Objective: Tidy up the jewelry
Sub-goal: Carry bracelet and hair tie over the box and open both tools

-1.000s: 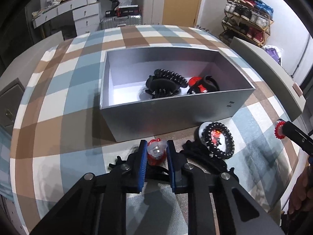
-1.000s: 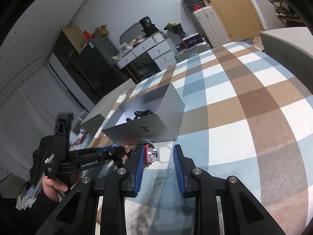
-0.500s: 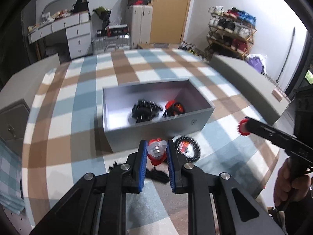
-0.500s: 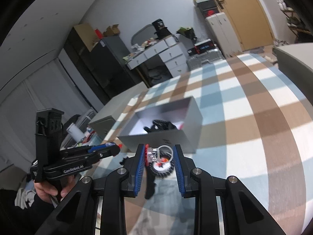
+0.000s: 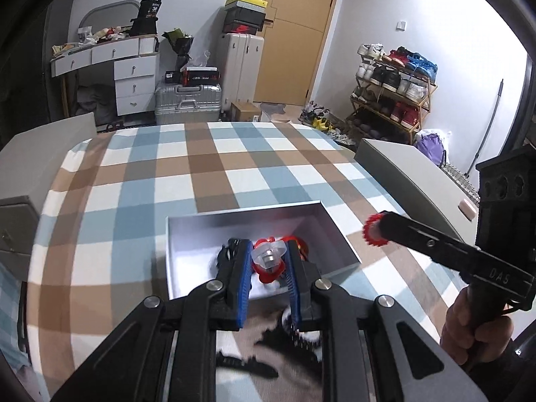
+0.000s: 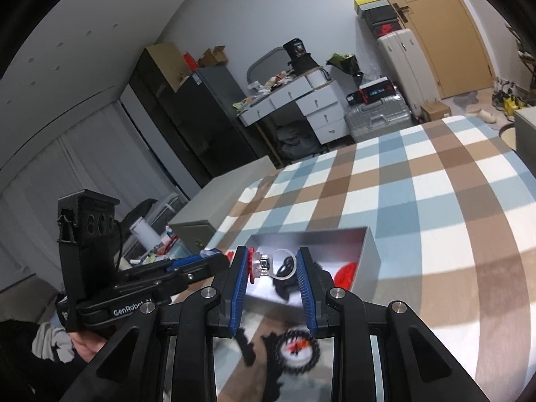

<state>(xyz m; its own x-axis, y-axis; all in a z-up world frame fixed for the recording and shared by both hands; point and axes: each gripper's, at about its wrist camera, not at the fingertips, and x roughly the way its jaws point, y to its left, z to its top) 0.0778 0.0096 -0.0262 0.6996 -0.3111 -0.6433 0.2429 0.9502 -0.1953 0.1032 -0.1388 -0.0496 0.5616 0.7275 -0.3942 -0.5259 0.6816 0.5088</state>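
Note:
My left gripper (image 5: 268,264) is shut on a red and clear ring (image 5: 269,261) and holds it above the open grey box (image 5: 187,231). Black and red hair pieces lie inside the box, mostly hidden by my fingers. My right gripper (image 6: 272,268) is shut on a ring with a red flower and a clear band (image 6: 264,265), held above the same box (image 6: 370,251). In the left wrist view the right gripper (image 5: 377,231) shows to the right of the box, its red flower at the tip. A black beaded bracelet around a white disc (image 6: 296,351) lies on the cloth in front of the box.
The plaid cloth (image 5: 214,154) covers the table. A black hair clip (image 6: 246,348) lies beside the bracelet. Grey cabinets (image 5: 412,174) flank the table. The left gripper's body and hand (image 6: 100,288) show at the left of the right wrist view.
Both grippers have risen well above the table with their rings. The left one has moved forward over the box; the box and bracelet now look smaller and lower.

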